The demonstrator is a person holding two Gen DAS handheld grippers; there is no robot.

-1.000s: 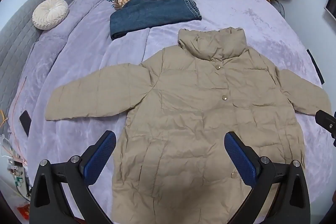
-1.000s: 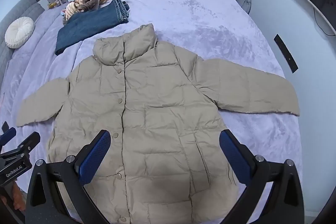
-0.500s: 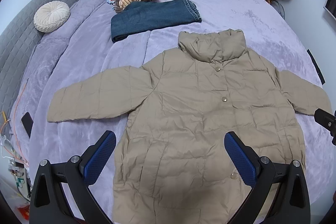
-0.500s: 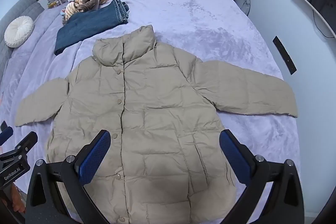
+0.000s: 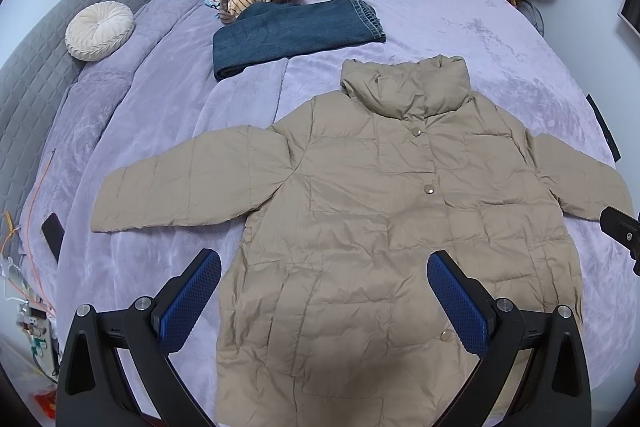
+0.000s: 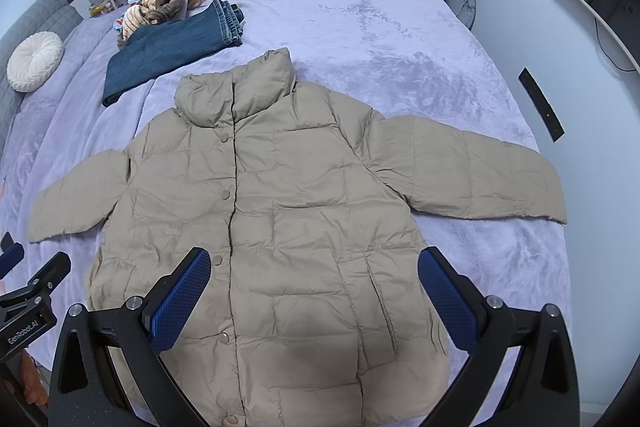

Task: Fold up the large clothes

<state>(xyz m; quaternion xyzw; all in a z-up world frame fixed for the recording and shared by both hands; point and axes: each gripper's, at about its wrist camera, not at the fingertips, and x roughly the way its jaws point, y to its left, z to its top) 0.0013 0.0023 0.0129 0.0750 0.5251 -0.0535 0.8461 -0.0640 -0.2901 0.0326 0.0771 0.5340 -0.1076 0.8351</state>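
The jacket (image 5: 384,235) is lying flat, front up, sleeves spread, on the bed (image 5: 460,27); its hem is running out of frame. Jeans (image 5: 292,35) are sitting beyond the collar. Left gripper (image 5: 324,301) and right gripper (image 6: 314,297) are hovering above, jaws wide, holding nothing.

Two black gripper frames with silver screws are shown, each fitted with blue textured fingers (image 5: 188,301); "GenRobot.AI" is printed on one

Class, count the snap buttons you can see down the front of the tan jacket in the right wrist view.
5. All run down the jacket placket: below the collar, chest, waist, lower front, hem. The collar fold may hide more.
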